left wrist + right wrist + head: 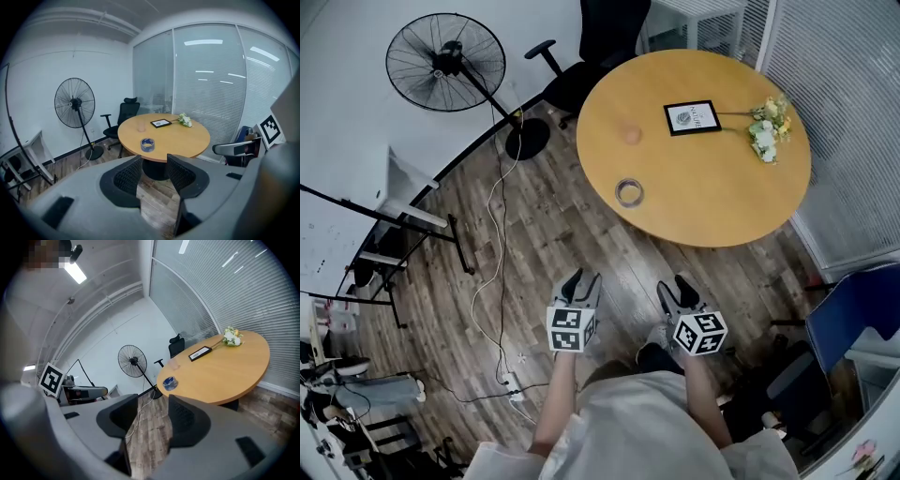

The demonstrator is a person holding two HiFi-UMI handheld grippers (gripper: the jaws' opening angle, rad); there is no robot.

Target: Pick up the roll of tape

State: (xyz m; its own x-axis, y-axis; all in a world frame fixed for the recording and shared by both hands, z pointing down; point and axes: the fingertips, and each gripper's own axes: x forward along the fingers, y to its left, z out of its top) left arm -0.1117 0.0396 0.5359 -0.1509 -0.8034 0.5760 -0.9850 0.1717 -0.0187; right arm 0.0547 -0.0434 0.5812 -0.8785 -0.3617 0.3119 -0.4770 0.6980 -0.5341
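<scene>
- Left gripper and right gripper: jaws apart, empty.
- Roll of tape sits on the table, well ahead of both jaws.
- Picking up looks not begun.

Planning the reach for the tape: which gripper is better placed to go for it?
Left, narrowly. Both the left gripper and right gripper are open, short of the table. The roll of tape lines up nearly straight ahead of the left fingers; the right's view is tilted.
</scene>
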